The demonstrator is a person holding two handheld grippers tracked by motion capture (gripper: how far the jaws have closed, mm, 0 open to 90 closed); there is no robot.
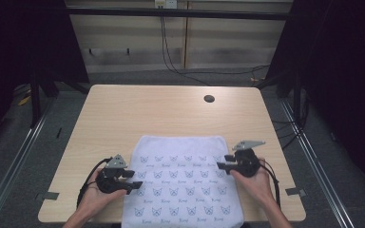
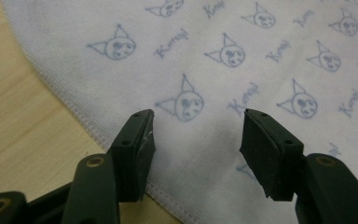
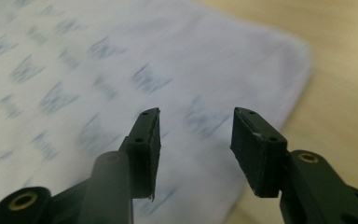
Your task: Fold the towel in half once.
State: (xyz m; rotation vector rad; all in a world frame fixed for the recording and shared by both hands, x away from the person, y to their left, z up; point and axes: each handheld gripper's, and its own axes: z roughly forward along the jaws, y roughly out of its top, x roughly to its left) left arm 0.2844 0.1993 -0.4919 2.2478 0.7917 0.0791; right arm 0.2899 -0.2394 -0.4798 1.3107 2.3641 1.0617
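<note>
On the near half of the light wooden table (image 1: pixel 123 114) lies the white terry towel printed with small blue cat faces and script lettering (image 1: pixel 183 185), spread flat, its near edge hanging over the table's front edge. I've got one black two-jaw gripper in each hand, one at each side of the towel.

Left gripper (image 1: pixel 132 179): at the towel's left hem, tips pointing inward over the cloth. Jaws apart, nothing between them. In the left gripper view the stitched hem runs diagonally under the left jaw, bare wood beyond it, and a cat face print sits in the gap between the pads (image 2: pixel 140 140). Can't tell whether the tips touch the fabric or sit just above it.

Right gripper (image 1: pixel 223 162): at the towel's right side, toward the far right corner, tips pointing inward. Jaws apart, also empty (the gap has just narrowed a little, still no cloth in it). In the right gripper view the towel's rounded corner (image 3: pixel 303 56) is up and to the right of the jaws, with wood past it; that view is blurred, so the print reads as smears.

Both hands rest low near the table's front edge, cables trailing back from the grippers. Dark round grommet hole (image 1: pixel 209 99) in the far part of the table, well apart from the towel.
</note>
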